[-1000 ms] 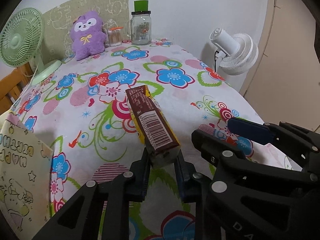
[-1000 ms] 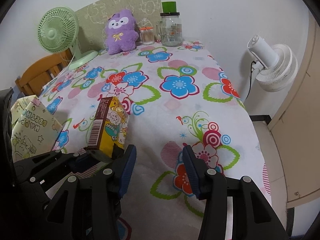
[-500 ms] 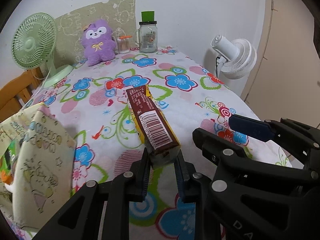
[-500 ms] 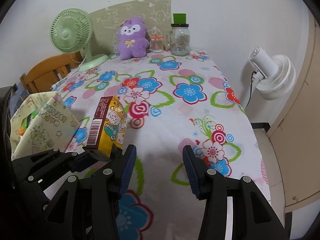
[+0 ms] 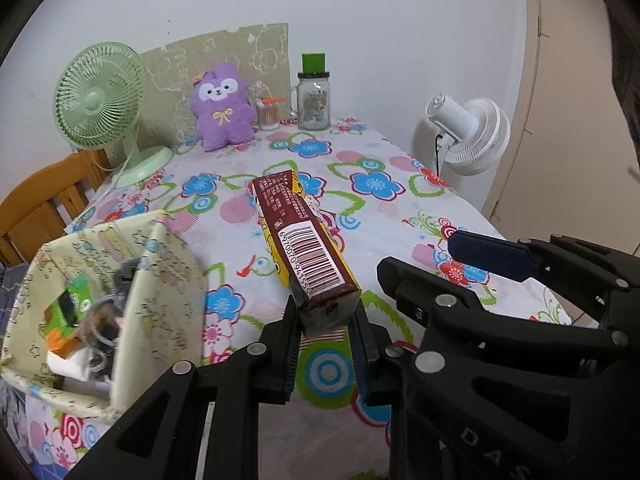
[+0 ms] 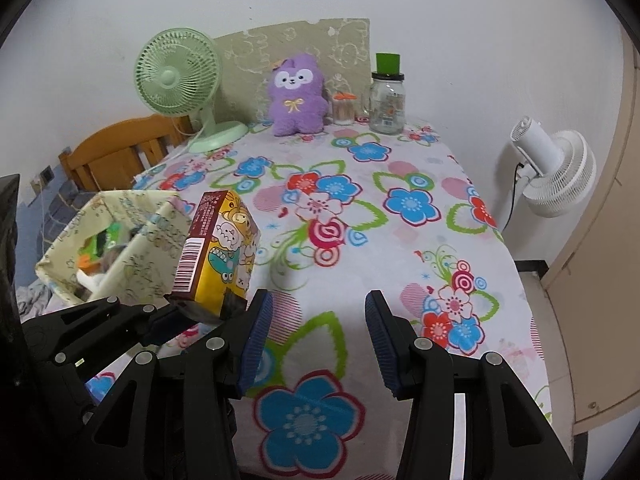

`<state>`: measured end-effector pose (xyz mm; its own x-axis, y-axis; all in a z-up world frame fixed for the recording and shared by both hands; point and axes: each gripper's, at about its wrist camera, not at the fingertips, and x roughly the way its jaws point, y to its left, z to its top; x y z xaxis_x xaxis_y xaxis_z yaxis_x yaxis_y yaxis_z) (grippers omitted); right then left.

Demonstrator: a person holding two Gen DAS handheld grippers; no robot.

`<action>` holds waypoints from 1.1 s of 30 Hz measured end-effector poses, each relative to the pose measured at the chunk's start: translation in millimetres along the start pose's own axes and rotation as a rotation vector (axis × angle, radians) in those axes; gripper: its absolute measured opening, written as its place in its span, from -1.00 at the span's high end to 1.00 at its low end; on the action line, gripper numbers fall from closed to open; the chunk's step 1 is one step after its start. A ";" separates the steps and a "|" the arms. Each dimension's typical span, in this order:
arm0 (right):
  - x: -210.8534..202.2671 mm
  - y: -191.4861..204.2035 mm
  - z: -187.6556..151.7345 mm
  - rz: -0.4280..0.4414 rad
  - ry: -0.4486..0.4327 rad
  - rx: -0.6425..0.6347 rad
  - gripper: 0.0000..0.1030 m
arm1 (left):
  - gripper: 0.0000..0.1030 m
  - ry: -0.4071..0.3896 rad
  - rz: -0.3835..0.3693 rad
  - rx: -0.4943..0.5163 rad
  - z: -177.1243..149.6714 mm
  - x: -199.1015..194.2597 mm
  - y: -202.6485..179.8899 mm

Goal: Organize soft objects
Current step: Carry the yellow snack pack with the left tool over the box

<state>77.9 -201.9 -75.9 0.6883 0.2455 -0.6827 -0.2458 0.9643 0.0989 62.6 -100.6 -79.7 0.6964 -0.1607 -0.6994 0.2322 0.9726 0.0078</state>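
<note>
My left gripper is pinching the bottom end of a brown-and-yellow snack pack, pads pressed on both sides, pack lifted off the table & sticking out toward 12 o'clock w/ barcode face up. From the right wrist view the same pack sits at approx 10 o'clock, cartoon side showing. My right gripper is spread, nothing btwn its blue pads, just floral tablecloth under it. Cream patterned storage box is at 9 o'clock of the pack, just beside it, open top w/ mixed items inside, too blurred to ID. Purple plush sits upright at the far table edge, approx 11 o'clock, btwn green fan & glass jar. White fan off the table at 2 o'clock.
</note>
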 end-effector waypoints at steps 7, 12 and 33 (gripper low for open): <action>-13.3 17.0 5.6 0.000 -0.019 -0.002 -0.27 | 0.58 -0.028 0.015 0.007 -0.4 -23.2 11.6; -23.3 28.5 10.6 0.008 -0.040 -0.002 -0.33 | 0.58 -0.049 0.019 0.001 1.6 -37.8 20.9; -27.5 87.7 35.8 0.028 -0.086 -0.045 -0.47 | 0.57 -0.099 0.062 -0.038 3.9 -66.8 80.2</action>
<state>61.8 -120.5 -22.4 0.7363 0.2822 -0.6150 -0.2951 0.9518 0.0834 37.3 -12.5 -29.6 0.7728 -0.1136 -0.6244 0.1616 0.9867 0.0204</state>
